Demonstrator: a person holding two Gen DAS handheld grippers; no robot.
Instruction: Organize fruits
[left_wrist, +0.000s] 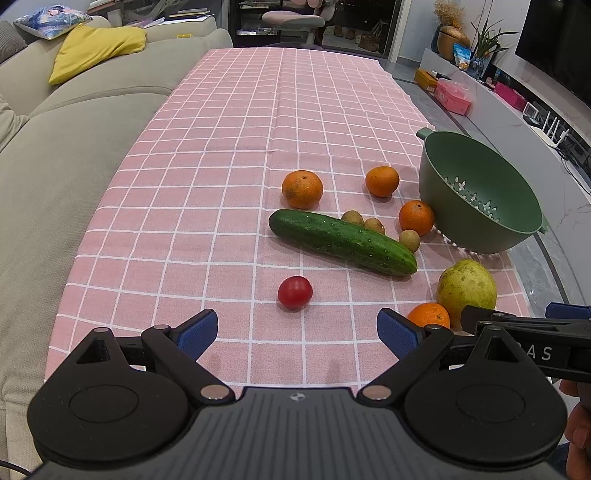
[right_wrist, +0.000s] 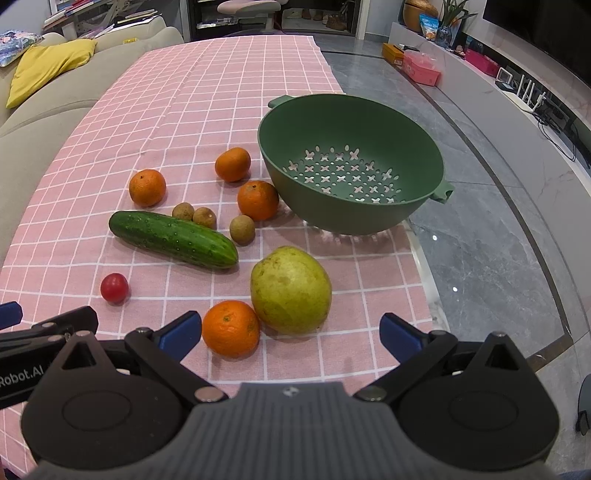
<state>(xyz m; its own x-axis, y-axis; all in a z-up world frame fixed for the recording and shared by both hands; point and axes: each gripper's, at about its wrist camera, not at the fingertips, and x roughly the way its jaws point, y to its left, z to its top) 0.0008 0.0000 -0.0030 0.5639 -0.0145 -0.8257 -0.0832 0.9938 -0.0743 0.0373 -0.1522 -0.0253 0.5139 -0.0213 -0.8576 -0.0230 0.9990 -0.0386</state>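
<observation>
From the left wrist camera, the left gripper (left_wrist: 297, 328) hovers low over a pink checked tablecloth (left_wrist: 221, 147), its two blue-padded fingers spread wide apart and holding nothing. Just ahead lies one small red tomato (left_wrist: 295, 291). Beyond it one cucumber (left_wrist: 341, 242) lies slantwise, with three small brown longans (left_wrist: 373, 225) close behind its far side. Four oranges show: one past the cucumber's left end (left_wrist: 302, 188), one further right (left_wrist: 382, 181), one touching the bowl (left_wrist: 416, 217), and one near the right finger (left_wrist: 428, 316), beside a single yellow-green pear (left_wrist: 467, 286). One green colander bowl (left_wrist: 480, 214) stands at the table's right edge with no fruit in it. A grey sofa (left_wrist: 74, 129) runs along the left.

From the right wrist camera, the right gripper (right_wrist: 291, 332) also has its fingers wide apart, gripping nothing. The nearest orange (right_wrist: 231, 328) sits between the fingers, next to the left one, touching the pear (right_wrist: 290, 290). The same counts appear: four oranges, three longans, one cucumber (right_wrist: 173, 238), one tomato (right_wrist: 114, 288), one fruitless colander bowl (right_wrist: 354, 210)
</observation>
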